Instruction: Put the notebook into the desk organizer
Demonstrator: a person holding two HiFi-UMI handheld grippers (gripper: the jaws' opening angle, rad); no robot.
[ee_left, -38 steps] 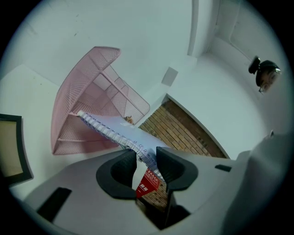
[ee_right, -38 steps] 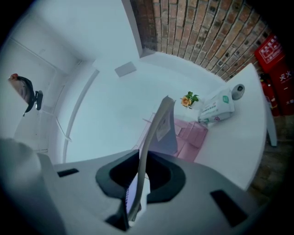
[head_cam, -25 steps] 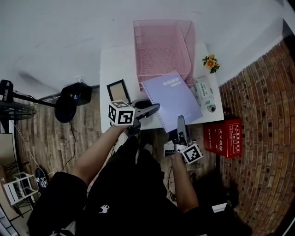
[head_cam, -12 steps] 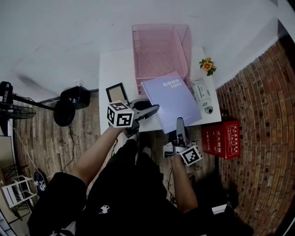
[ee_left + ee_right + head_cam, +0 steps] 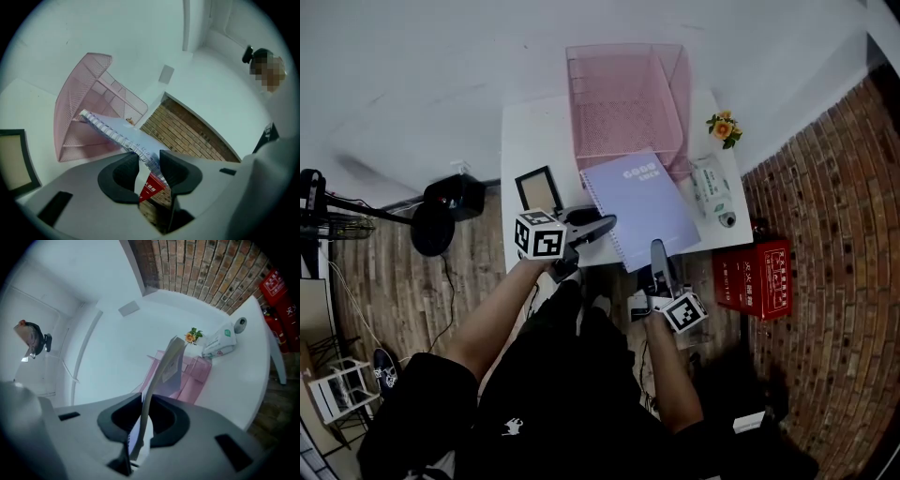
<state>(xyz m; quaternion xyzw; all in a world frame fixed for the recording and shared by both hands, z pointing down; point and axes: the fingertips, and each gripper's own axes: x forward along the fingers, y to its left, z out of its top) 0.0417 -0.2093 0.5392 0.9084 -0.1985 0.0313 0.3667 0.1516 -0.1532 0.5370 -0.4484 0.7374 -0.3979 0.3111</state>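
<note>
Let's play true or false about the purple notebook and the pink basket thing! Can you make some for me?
1. The left gripper and the right gripper both hold the notebook. True.
2. The notebook lies wholly inside the desk organizer. False: most of it sticks out in front, held up.
3. The desk organizer is blue. False: it is pink mesh.
4. A small flower stands on the table, right of the desk organizer. True.
5. The picture frame is right of the desk organizer. False: it is left.
</note>
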